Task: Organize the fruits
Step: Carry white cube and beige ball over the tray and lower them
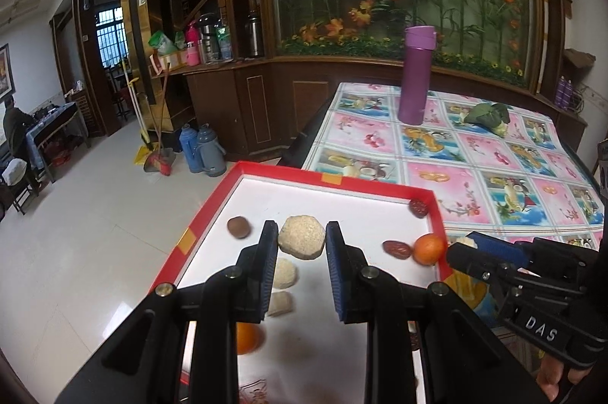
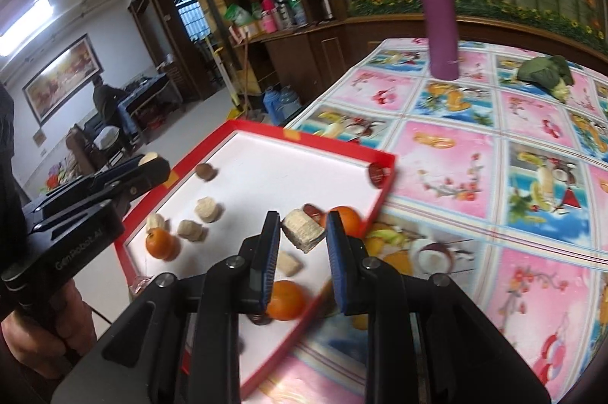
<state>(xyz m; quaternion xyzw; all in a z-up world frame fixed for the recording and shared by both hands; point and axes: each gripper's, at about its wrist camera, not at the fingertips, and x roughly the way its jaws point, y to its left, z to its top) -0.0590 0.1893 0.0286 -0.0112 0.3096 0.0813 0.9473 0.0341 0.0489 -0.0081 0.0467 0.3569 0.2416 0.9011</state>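
A red-rimmed white tray point(image 1: 334, 176) point(image 2: 326, 141) sits at the table's left edge. In it lie oranges point(image 1: 428, 248) point(image 2: 161, 243), dark red dates point(image 1: 397, 249), a brown nut point(image 1: 238, 227) point(image 2: 206, 172) and loose beige chunks point(image 1: 284, 273) point(image 2: 208, 209). Over the tray, my left gripper point(image 1: 301, 225) point(image 2: 154, 162) is shut on a round beige chunk point(image 1: 302, 242). My right gripper point(image 2: 303, 216) point(image 1: 461, 246) is shut on a blocky beige chunk point(image 2: 304, 233), above the tray's right rim near an orange point(image 2: 347, 221).
A tall purple flask point(image 1: 414, 73) point(image 2: 439, 16) and a green leafy vegetable point(image 1: 488, 117) point(image 2: 547, 71) stand farther back on the patterned tablecloth point(image 2: 475, 157). Left of the tray the table ends, with tiled floor point(image 1: 95, 214) below. A person sits far off at the left.
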